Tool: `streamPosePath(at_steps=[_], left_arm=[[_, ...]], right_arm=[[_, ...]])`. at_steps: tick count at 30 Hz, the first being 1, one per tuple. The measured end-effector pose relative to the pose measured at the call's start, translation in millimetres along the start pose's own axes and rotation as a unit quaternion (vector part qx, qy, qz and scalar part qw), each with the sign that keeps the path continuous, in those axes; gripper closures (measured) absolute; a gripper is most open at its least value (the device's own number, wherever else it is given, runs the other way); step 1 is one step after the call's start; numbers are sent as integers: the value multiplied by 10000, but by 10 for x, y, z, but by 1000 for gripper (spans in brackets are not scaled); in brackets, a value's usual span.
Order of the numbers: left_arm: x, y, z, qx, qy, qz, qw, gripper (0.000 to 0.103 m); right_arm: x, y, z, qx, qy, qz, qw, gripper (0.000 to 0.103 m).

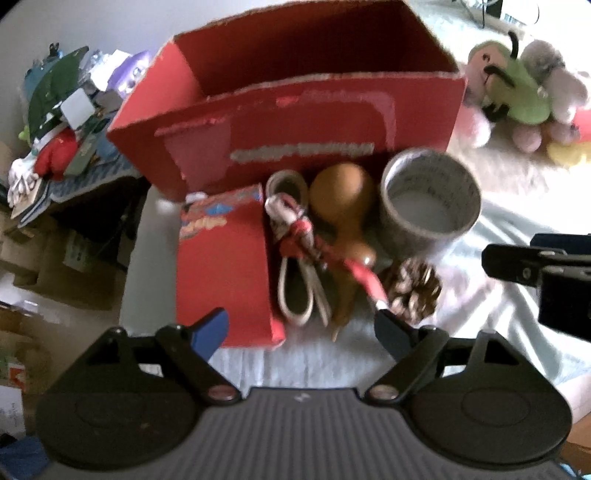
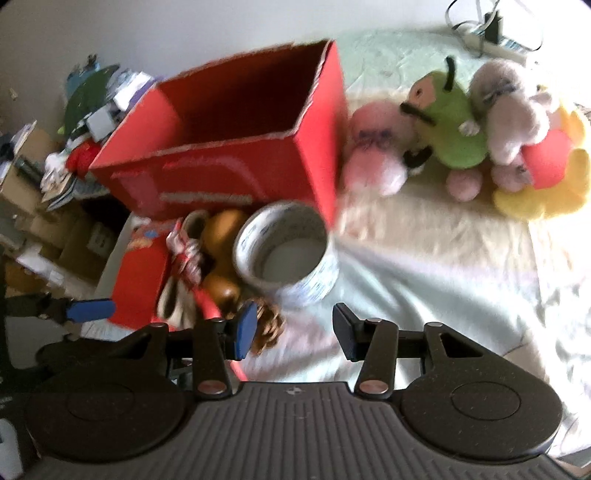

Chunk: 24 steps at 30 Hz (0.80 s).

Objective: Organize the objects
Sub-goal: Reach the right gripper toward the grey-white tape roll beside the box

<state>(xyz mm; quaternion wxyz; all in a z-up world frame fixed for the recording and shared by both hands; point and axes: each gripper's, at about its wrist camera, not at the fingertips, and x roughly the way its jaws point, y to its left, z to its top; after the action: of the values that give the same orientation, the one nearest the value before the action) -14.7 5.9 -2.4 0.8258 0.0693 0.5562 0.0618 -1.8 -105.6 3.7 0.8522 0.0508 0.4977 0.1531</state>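
An open red cardboard box (image 1: pixel 295 122) (image 2: pixel 229 162) stands on the bed. In front of it lie a flat red snack box (image 1: pixel 221 273) (image 2: pixel 138 273), a white strap with a red-and-white cord (image 1: pixel 295 236), a brown wooden gourd (image 1: pixel 345 206) (image 2: pixel 221 258), a roll of tape (image 1: pixel 430 199) (image 2: pixel 288 251) and a pine cone (image 1: pixel 415 288) (image 2: pixel 269 325). My left gripper (image 1: pixel 301 326) hangs open just short of the snack box and strap, empty. My right gripper (image 2: pixel 295 330) is open too, near the pine cone and tape roll; it also shows at the left wrist view's right edge.
Several plush toys (image 1: pixel 524 96) (image 2: pixel 480 125) lie at the back right of the pale bedsheet (image 2: pixel 443 266). A cluttered pile of things (image 1: pixel 66 122) and cardboard boxes (image 1: pixel 55 266) sit beyond the bed's left edge. Cables and a power strip (image 2: pixel 491 26) lie far back right.
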Motion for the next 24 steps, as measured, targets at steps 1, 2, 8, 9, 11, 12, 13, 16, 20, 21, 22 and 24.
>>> streamPosePath(at_steps=[1, 2, 8, 9, 11, 12, 13, 16, 20, 21, 22, 24], left_arm=[[-3, 2, 26, -12, -22, -39, 10000, 16], [-1, 4, 54, -19, -47, -65, 10000, 16], [47, 13, 202, -50, -64, -394, 9992, 24], [61, 19, 231, -84, -48, -496, 9987, 27], [95, 18, 285, -135, -12, -686, 9976, 34], [121, 10, 310, -151, 8, -762, 9970, 40], [135, 10, 334, -166, 23, -842, 9963, 43], [217, -9, 401, -191, 127, -1101, 9937, 49], [297, -40, 466, -165, 284, -1294, 9910, 52], [311, -59, 483, -133, 298, -1312, 9908, 52], [323, -76, 499, -106, 320, -1315, 9907, 52], [372, -105, 524, -22, 391, -1281, 9910, 52]], right_arm=[[2, -15, 21, 44, -56, -19, 10000, 53], [9, -33, 40, 104, -95, -25, 9999, 53], [101, -116, 113, 345, -269, -136, 9990, 54], [133, -134, 128, 382, -287, -158, 9987, 55], [192, -163, 141, 477, -307, -156, 9983, 58], [217, -179, 149, 516, -312, -143, 9981, 61], [246, -194, 157, 557, -312, -129, 9979, 63], [312, -227, 177, 685, -342, -93, 9970, 63], [394, -247, 202, 779, -343, -84, 9963, 65], [416, -249, 208, 801, -328, -59, 9962, 68], [436, -252, 211, 822, -309, -48, 9961, 68], [484, -258, 216, 874, -268, -46, 9958, 69]])
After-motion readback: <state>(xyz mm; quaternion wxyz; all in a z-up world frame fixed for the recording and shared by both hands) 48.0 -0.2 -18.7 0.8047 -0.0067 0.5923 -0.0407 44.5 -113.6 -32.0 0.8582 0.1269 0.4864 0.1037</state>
